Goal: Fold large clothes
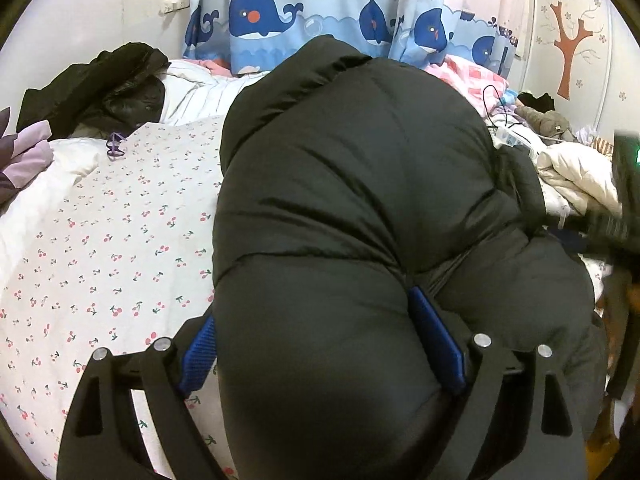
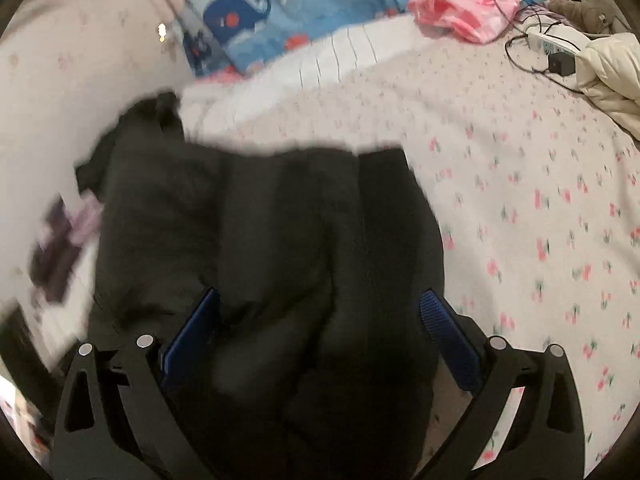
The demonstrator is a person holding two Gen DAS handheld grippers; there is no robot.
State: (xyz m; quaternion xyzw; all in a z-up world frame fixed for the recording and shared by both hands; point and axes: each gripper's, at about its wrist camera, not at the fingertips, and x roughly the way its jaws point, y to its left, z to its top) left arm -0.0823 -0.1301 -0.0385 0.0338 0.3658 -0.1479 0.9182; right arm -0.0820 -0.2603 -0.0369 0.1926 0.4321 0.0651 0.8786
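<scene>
Black puffer jacket (image 1: 360, 208) between both grippers' wide fingers (image 1: 436, 340); cherry-print sheet (image 1: 100, 240), cream coat (image 2: 608, 76) nearby.

You see the puffy jacket (image 1: 360, 208) lying on the bedspread (image 1: 120, 240); the curtain (image 1: 320, 20) hangs behind, another jacket (image 1: 100, 84) far left.

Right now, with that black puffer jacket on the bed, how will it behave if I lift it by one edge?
The black puffer jacket would probably sag and unfold, since its quilted panels bulge softly. It looks light for its bulk, being puffy fill. Its smooth, slightly shiny shell may slip between the left tool's blue pads.
</scene>
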